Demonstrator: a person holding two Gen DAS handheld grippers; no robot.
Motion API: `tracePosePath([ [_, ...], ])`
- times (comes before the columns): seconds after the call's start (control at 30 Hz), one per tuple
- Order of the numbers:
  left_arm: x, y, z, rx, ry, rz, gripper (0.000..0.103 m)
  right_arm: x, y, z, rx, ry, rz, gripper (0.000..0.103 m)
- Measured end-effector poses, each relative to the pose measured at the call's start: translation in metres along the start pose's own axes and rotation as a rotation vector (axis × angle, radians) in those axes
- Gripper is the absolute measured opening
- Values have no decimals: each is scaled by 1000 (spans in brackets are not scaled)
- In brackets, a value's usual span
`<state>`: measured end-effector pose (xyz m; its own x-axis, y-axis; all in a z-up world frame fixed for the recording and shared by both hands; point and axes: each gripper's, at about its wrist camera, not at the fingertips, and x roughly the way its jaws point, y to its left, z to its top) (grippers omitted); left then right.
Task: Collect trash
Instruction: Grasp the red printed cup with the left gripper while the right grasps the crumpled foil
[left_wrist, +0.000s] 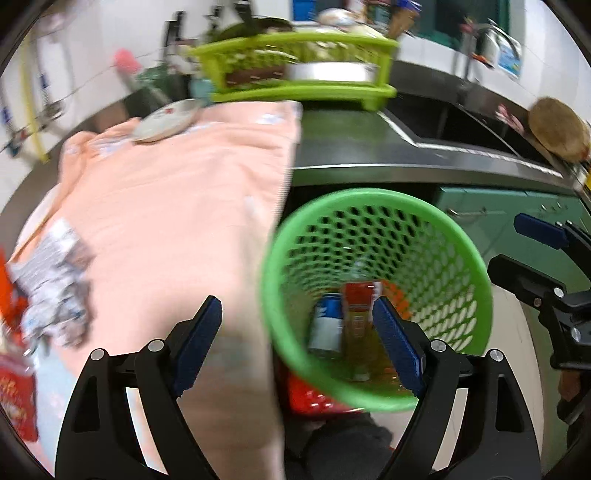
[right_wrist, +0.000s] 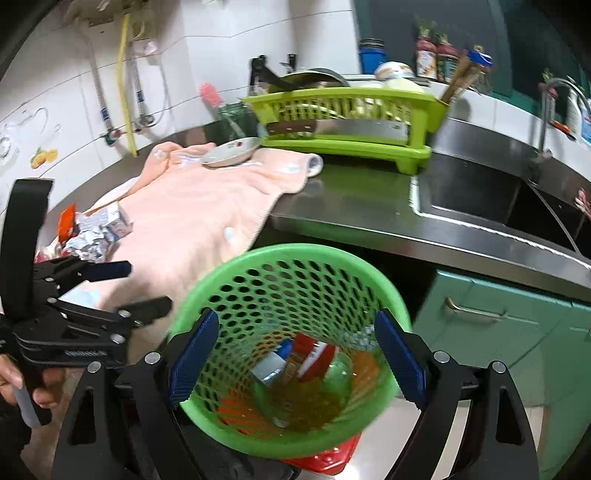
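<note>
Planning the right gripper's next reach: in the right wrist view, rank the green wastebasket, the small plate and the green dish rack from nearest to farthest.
1. Green wastebasket, directly below the fingers.
2. Small plate, on the pink towel, left.
3. Green dish rack, behind the plate.

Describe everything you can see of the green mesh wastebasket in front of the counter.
The green mesh wastebasket looks like moulded plastic: round, with a smooth rim and walls perforated by rows of holes. It sits below the steel counter's edge, beside the hanging peach towel, apparently on something red. Inside lie a blue-and-white can, a red-and-yellow packet and other trash. No tongs touch it.
</note>
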<state>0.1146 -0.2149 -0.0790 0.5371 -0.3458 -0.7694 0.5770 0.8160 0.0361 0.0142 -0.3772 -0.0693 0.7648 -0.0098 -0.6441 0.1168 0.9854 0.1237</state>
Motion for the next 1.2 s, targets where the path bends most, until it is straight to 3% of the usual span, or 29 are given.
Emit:
tracePosePath([
  [0.37,-65,105,-32,-137,-70,223,83,17,74,17,-97,12,122,83],
  [0.77,-118,217,-73,-259,-71,449,83,44,162,40,-209,39,275,84],
  [0.93,-119,248,-89,-286,-34,481,83,62,200,50,-240,66,338,86],
  [1.2,-104,276,-104,-309,4,456,86,95,254,61,-268,117,413,88],
])
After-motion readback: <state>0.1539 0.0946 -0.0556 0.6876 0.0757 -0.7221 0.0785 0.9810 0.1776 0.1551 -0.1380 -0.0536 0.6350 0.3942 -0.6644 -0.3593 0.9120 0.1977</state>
